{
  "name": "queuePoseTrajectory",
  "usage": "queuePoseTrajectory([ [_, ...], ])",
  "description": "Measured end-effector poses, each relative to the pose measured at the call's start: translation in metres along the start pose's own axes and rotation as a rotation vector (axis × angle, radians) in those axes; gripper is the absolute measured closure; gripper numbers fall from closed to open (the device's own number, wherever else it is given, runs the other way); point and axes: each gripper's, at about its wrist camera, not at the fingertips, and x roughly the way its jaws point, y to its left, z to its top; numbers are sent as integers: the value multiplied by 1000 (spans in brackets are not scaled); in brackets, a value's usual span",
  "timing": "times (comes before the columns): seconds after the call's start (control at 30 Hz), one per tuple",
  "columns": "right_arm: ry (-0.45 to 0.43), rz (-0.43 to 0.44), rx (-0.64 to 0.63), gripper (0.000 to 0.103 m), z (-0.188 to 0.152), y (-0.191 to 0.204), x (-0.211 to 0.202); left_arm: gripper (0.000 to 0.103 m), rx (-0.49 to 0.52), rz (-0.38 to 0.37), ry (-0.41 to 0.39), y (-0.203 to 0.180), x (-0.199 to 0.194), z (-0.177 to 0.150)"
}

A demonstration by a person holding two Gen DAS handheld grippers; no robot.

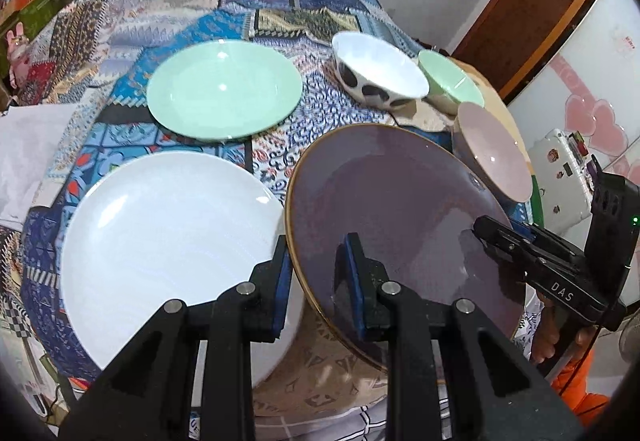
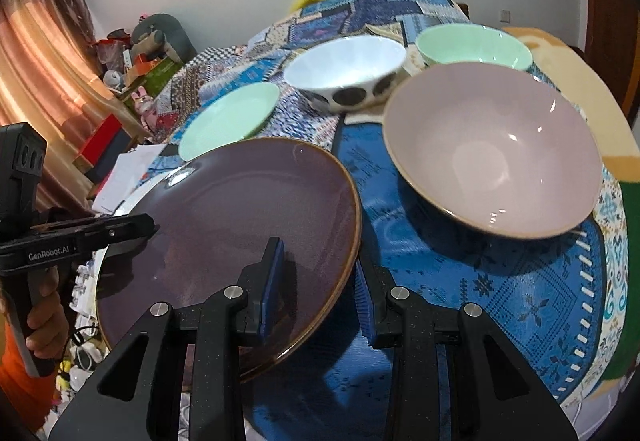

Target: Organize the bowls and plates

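A purple plate (image 1: 392,209) with a gold rim is held tilted above the table's near edge. My left gripper (image 1: 316,281) straddles its left rim and my right gripper (image 2: 316,289) straddles its right rim (image 2: 240,209); both are shut on it. A large white plate (image 1: 168,253) lies flat to the left, a green plate (image 1: 224,89) behind it. A white bowl with dark spots (image 1: 376,69), a green bowl (image 1: 450,81) and a pink bowl (image 2: 492,149) stand at the right.
The table wears a patchwork blue cloth (image 2: 460,281). White paper (image 1: 28,145) lies at the table's left edge. Clutter and toys (image 2: 136,57) stand by the far wall. A white appliance (image 1: 560,177) sits on the right past the table.
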Motion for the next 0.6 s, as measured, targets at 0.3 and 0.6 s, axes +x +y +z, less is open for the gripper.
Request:
queuePoseTrajectory([
  [0.3,30,-1,21,73,-5,-12,6,78,0,11,82,-4,35,-3],
  [0.6,32,-3,36,73,-5,-18,6,78,31,36,78,-10,43,-2],
])
